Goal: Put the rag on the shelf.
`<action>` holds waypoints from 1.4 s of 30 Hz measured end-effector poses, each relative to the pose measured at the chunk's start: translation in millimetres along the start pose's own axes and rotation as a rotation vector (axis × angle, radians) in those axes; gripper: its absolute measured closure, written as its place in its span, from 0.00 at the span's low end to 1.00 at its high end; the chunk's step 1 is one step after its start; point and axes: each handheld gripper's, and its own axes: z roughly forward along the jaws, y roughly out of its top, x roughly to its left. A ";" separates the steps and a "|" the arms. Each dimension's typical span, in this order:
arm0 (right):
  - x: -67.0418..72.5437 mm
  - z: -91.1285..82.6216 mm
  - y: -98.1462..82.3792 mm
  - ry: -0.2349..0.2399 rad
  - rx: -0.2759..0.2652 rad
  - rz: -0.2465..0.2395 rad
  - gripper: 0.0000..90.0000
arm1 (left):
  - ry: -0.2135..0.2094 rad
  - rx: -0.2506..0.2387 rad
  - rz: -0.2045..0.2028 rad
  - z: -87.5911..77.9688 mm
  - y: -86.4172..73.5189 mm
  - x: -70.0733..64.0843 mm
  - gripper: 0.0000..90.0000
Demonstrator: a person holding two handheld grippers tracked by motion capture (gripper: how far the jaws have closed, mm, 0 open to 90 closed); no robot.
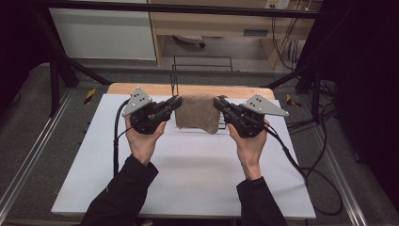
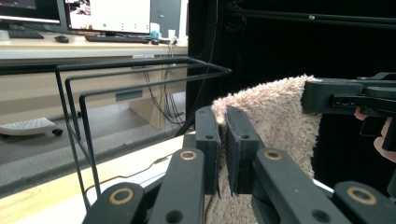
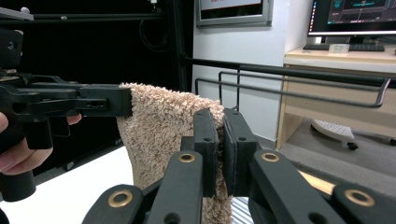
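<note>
Left gripper (image 1: 175, 103): we pinch the towel's (image 1: 198, 113) left top corner.
Right gripper (image 1: 219, 103): we pinch its right corner.
Towel: hangs between us, before the rack (image 1: 202, 63).

Tan fuzzy towel (image 1: 198, 113), black wire rack (image 1: 202, 63), white table cover (image 1: 188, 174)

From above, I have the towel (image 1: 197, 113) hanging between my two grippers, over the far part of the desk (image 1: 188, 179). My left gripper (image 1: 175, 103) sits at its left edge and my right gripper (image 1: 219, 102) at its right edge, jaws facing each other, each pair clamped on a top corner. Behind the towel, at the far edge of the desk, stands the wire rack (image 1: 202, 66). The towel's lower edge hangs just above the desk.
</note>
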 end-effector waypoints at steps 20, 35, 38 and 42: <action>-10.7 9.9 39.3 -0.030 -0.049 -0.038 0.95 | 0.014 -0.060 0.024 14.2 40.5 6.1 0.94; -15.6 18.5 68.0 -0.052 -0.092 -0.059 0.95 | 0.026 -0.104 0.031 23.0 67.8 12.3 0.94; -17.9 21.0 70.2 -0.054 -0.097 -0.059 0.95 | 0.028 -0.101 0.033 26.1 70.8 15.1 0.94; -21.7 24.8 73.3 -0.058 -0.098 -0.056 0.95 | 0.035 -0.103 0.033 31.1 75.7 17.5 0.94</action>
